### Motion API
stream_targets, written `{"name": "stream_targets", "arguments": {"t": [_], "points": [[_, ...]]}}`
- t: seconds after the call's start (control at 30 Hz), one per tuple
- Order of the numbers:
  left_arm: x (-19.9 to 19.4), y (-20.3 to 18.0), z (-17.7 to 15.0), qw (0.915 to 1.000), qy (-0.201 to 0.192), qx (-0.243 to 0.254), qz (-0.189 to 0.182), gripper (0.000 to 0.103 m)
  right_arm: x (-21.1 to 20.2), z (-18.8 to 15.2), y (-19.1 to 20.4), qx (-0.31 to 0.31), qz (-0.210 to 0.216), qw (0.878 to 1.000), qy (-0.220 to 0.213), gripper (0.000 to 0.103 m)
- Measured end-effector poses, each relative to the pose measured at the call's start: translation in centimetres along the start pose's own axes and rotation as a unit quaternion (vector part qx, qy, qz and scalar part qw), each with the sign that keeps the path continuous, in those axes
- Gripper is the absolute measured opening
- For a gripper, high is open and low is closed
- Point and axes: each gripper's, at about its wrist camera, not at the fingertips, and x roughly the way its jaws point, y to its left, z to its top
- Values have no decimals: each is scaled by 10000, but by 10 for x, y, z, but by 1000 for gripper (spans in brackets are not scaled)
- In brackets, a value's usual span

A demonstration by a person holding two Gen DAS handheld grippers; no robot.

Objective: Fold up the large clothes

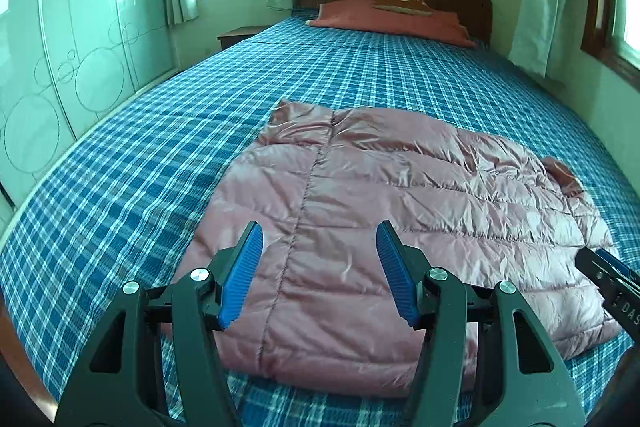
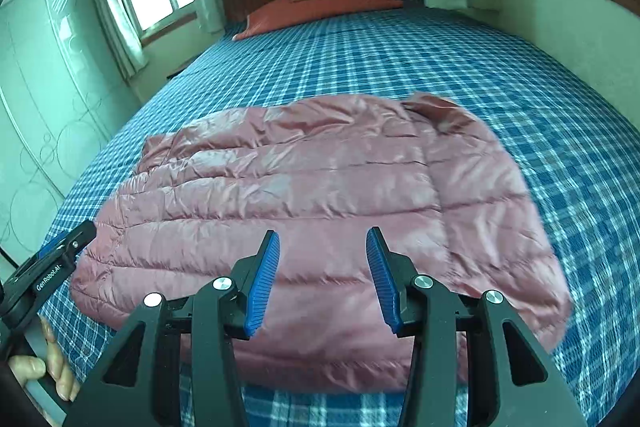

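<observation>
While our left hand-held gripper [image 1: 319,275] and right hand-held gripper [image 2: 322,279] hang with jaws spread and empty, puffy pink quilted jacket [image 1: 400,211], seemingly folded, flat on blue plaid bed [image 1: 120,195].

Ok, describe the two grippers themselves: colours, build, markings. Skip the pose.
The left gripper and right gripper look alike: black plastic frames with triangular cut-outs, silver round bolt heads at the pivots, and blue ribbed pads lining each finger. Seen from the right wrist view, the left gripper's side reads "GenRobot.AI" in white.
</observation>
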Motion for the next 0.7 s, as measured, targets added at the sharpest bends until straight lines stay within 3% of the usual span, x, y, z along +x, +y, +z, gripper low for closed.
{"name": "stream_targets", "arguments": {"t": [0.17, 0.47, 0.6, 0.7], "points": [[25, -28, 13, 9990, -17, 327, 318, 59, 33, 19, 27, -234, -184, 9995, 69, 46], [96, -58, -6, 9931, 678, 706, 649, 58, 111, 5, 43, -767, -735, 9916, 742, 46], [97, -58, -3, 9922, 780, 791, 569, 53, 106, 15, 43, -757, -695, 9910, 854, 46], [87, -51, 16, 9952, 666, 570, 433, 53, 96, 36, 38, -528, -626, 9944, 667, 46]]}}
